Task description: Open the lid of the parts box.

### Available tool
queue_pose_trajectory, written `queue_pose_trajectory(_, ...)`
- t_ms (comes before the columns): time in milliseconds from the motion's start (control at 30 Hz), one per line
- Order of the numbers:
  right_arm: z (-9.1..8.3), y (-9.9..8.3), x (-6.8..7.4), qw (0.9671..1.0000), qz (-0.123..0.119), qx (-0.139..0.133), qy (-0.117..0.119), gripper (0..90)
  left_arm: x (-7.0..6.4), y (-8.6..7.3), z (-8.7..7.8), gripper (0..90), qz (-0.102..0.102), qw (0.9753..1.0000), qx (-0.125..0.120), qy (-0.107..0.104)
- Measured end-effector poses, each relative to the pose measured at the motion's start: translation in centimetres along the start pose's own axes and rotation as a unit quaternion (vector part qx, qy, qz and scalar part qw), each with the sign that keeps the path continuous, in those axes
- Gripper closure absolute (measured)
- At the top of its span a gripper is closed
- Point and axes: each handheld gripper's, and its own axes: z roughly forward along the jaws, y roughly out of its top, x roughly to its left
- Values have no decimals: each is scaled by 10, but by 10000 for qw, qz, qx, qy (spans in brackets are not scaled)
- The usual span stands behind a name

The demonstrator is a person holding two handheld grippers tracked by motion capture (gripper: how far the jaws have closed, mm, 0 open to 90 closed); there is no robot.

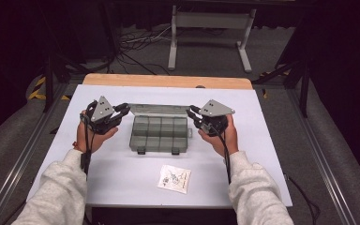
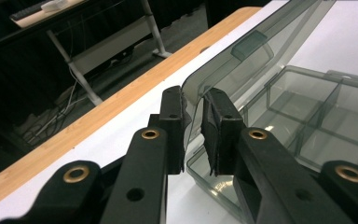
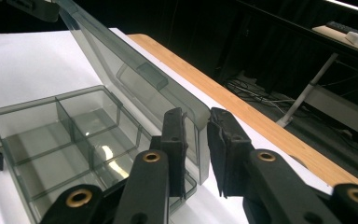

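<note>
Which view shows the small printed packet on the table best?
The high view: the packet lies flat near the front edge, in front of the open compartment box. The two gripper views look at the box lid instead.

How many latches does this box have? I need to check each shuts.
2 dark latches, both on the organizer box's near edge: one left, one right. None seems hidden.

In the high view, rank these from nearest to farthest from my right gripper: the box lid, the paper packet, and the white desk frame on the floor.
From the right gripper:
1. Box lid: its right corner sits right at the jaws, standing up behind the compartment box.
2. Paper packet: near edge of the table, toward the person.
3. White desk frame: on the floor beyond the table's far edge.
</note>
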Motion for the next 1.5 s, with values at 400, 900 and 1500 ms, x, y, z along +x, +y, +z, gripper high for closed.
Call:
queue_pose_trajectory(400, 21, -6, -7, 9996, 267, 31, -48, 745, 5, -3, 13, 786, -268, 9996, -75, 7)
queue_pose_trajectory(900, 40, -12, -18, 9962, 853, -80, -161, 762, 14, -13, 36, 779, -681, 9976, 93, 14)
queue_pose_trajectory(1500, 68, -38, -22, 9906, 1309, 27, -401, 767, 19, -33, 66, 791, -969, 9939, 513, 69)
